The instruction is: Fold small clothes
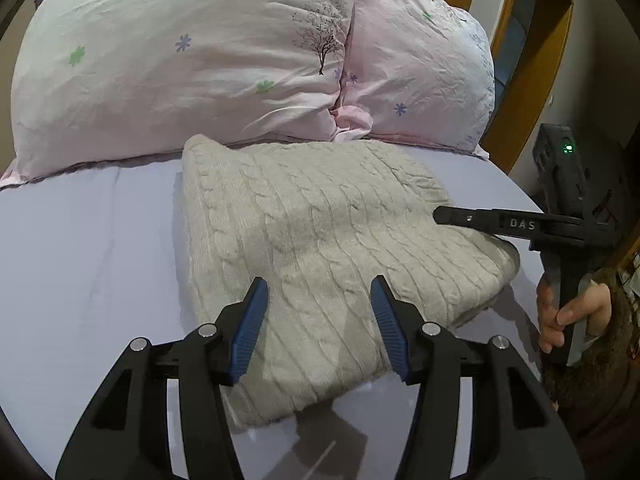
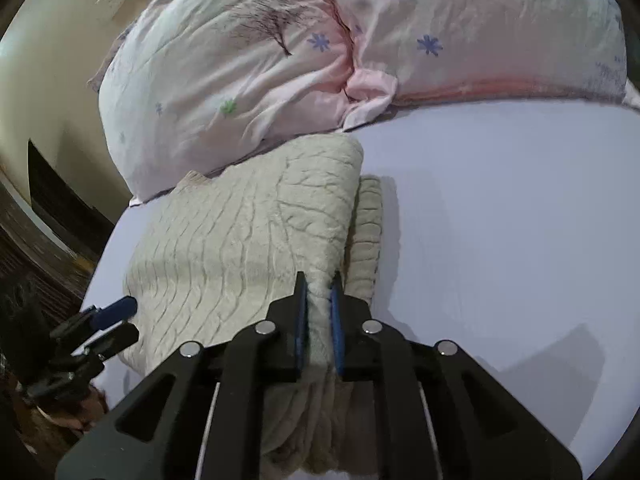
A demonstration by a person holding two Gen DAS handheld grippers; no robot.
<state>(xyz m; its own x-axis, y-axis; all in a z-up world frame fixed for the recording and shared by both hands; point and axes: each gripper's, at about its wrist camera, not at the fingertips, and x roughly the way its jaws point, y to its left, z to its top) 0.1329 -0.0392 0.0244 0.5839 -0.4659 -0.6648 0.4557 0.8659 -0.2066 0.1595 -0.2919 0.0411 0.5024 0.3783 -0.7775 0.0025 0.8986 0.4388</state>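
Soft, even indoor light; faint shadows fall on the pale lilac bed sheet (image 1: 88, 240). Fisheye bending and dark vignette at the edges; right wrist view slightly blurred.

Cream cable-knit sweater (image 1: 320, 232) lay folded on the lavender sheet (image 1: 88, 264), below the pillows (image 1: 180, 60), one edge doubled over.

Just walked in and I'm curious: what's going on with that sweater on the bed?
A person holding a gripper in each hand is folding a cream cable-knit sweater on a lilac bed sheet, in front of two floral pillows. The right gripper is shut on a fold of the knit at the sweater's edge. The left gripper is open, poised over the near part of the sweater and gripping nothing. The sweater already lies doubled over.
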